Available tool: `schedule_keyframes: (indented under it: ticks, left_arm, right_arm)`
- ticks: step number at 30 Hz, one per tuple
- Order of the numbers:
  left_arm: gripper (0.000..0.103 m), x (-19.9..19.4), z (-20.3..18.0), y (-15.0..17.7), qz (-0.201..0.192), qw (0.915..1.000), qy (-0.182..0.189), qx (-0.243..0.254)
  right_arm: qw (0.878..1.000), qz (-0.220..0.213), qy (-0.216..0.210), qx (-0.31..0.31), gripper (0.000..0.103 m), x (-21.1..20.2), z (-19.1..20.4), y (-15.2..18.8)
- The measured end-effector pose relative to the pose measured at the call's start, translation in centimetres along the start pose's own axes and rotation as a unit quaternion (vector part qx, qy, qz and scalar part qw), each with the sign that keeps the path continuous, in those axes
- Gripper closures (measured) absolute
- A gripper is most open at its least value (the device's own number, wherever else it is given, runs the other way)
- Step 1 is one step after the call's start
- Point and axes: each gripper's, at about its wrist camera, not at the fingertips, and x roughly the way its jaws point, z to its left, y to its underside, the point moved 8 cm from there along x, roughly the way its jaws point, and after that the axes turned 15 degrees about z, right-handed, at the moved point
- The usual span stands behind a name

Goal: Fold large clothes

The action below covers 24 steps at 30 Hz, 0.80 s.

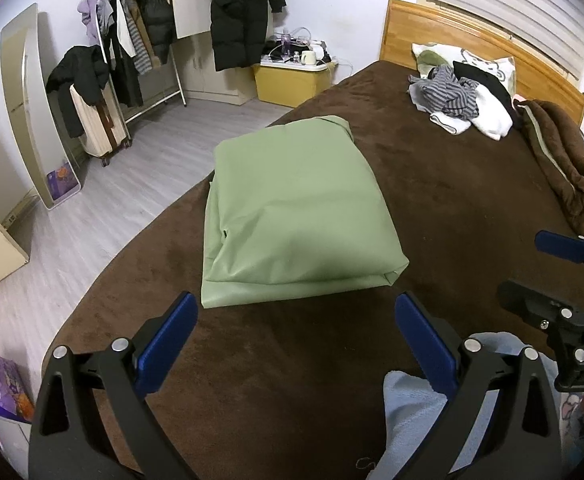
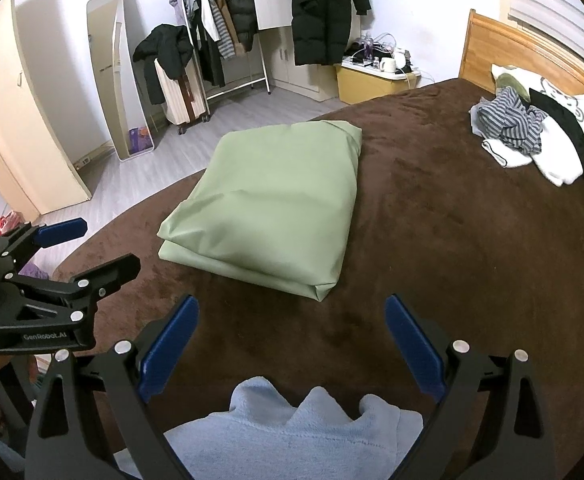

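Pale blue fleece (image 2: pixel 292 432) lies nearest, beneath the right gripper (image 2: pixel 292 344); both it and the left gripper (image 1: pixel 296 344) stand spread apart, empty. Beyond, the folded green garment (image 1: pixel 296 216) rests on the brown bedspread (image 1: pixel 452 200). Risk: its slippery, puffed layers could slide open if nudged.

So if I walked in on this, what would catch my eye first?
Probably the folded green garment lying as a neat bundle on the brown bed. Then the two open, blue-padded grippers, left and right, empty in front of it, and the unfolded clothes pile by the headboard.
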Motion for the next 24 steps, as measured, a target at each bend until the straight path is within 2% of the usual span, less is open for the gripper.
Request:
schedule_keyframes:
  ticks: [24]
  left_arm:
    - [0.007, -0.09, -0.04, -0.32, -0.003, 0.9999, -0.015, 0.000]
  right_arm:
    - [1.000, 0.003, -0.004, 0.004, 0.010, 0.81, -0.14, -0.06]
